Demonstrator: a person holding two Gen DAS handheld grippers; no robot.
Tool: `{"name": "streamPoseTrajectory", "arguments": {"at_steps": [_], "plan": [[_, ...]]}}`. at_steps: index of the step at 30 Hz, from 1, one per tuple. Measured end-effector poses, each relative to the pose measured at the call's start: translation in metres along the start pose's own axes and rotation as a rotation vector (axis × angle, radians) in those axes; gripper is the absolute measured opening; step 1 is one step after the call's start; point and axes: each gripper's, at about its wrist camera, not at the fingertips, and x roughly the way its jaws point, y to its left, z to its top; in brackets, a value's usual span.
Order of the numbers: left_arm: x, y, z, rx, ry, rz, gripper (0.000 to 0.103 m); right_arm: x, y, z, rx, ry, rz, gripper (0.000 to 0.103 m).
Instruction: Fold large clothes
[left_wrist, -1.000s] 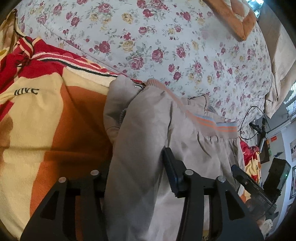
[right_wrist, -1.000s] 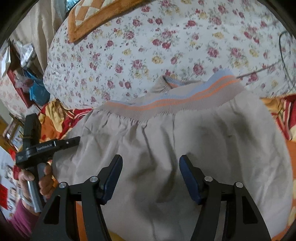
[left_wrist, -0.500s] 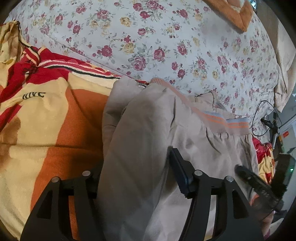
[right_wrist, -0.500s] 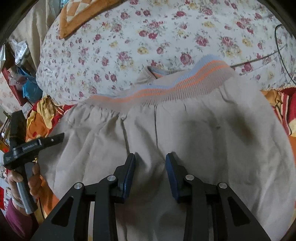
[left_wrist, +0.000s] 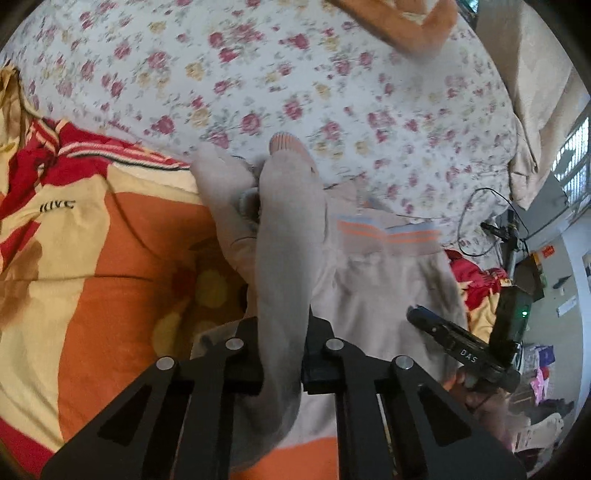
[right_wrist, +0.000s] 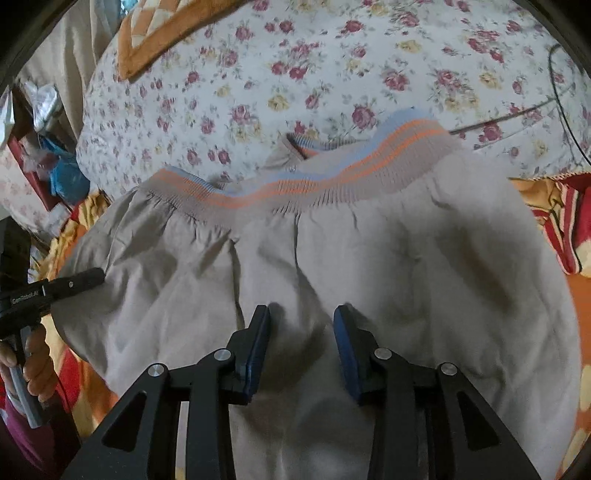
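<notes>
The left gripper (left_wrist: 282, 354) is clamped on a raised fold of the beige jacket (left_wrist: 284, 236) at the frame's lower centre. The right gripper (right_wrist: 301, 350), jaws opening, pads apart, rests over the jacket's body below its striped hem band (right_wrist: 295, 184). Behind lies a floral quilt (right_wrist: 332, 74); an orange blanket (left_wrist: 92, 258) fills the left.

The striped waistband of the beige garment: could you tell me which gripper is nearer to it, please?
Right. The right gripper hovers open over the beige garment, just below the striped waistband. The left gripper, shut on a fabric fold, sits at the garment's side edge, farther away.
</notes>
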Motion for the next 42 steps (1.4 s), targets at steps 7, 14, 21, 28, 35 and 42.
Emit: {"name": "streamPoseTrajectory", "arguments": {"at_steps": [7,14,21,28,35,42], "plan": [[-0.005,-0.09,0.01,0.097,0.026,-0.059,0.008,-0.045,-0.035,-0.005,0.08,-0.038,-0.023,0.053],[0.053,-0.198,0.005,0.218,0.078,-0.138,0.006,-0.083,-0.087,-0.024,0.222,-0.092,-0.07,0.053],[0.124,-0.228,-0.031,0.207,0.217,-0.233,0.0,-0.069,-0.131,-0.035,0.372,-0.069,-0.014,0.055],[0.07,-0.225,-0.043,0.306,0.176,-0.244,0.022,-0.087,-0.138,-0.038,0.4,-0.125,-0.021,0.055],[0.01,-0.191,-0.032,0.344,0.014,-0.132,0.053,-0.115,-0.116,-0.032,0.35,-0.269,0.031,0.064],[0.064,-0.156,-0.052,0.319,0.049,0.143,0.053,-0.091,-0.086,-0.033,0.245,-0.199,0.056,0.062]]}}
